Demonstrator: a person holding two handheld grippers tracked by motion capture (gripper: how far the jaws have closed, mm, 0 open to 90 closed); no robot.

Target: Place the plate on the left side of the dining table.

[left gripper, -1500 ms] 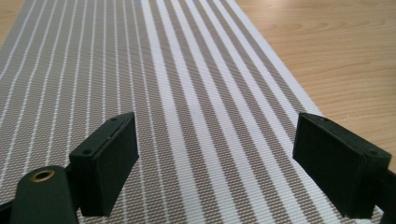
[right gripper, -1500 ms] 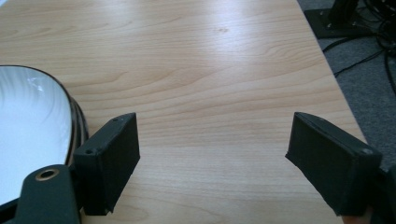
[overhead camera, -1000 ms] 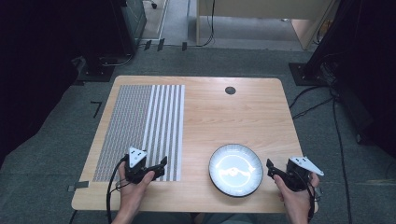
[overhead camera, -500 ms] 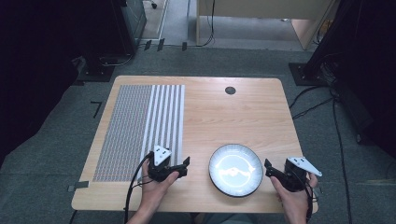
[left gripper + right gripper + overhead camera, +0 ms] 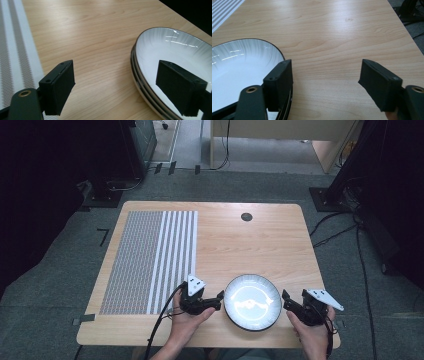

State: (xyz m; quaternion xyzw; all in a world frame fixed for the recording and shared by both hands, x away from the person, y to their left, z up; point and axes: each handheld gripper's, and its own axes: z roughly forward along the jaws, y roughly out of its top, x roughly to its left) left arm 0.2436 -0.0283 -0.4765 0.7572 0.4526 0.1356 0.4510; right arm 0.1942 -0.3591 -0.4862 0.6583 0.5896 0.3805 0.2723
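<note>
High view: a round white ceramic plate with a thin dark rim (image 5: pixel 252 301) sits near the front edge of a pale wooden table (image 5: pixel 250 240), and everything else is placed from it. The person's left gripper (image 5: pixel 212 303) is just beside the plate's left rim, its jaws spread wide and holding nothing. The right gripper (image 5: pixel 286 301) is just beside the plate's right rim, likewise released and empty. A grey and white striped woven mat (image 5: pixel 150 260) lies well to the plate's left.

In the left gripper view, the rim looks doubled, so this may be a stack of plates (image 5: pixel 172 65); one jaw already hangs over the white surface.

The likely step is gripping the rim from both sides. Doing it well probably means straddling the edge squarely, closing both together, and lifting level.
</note>
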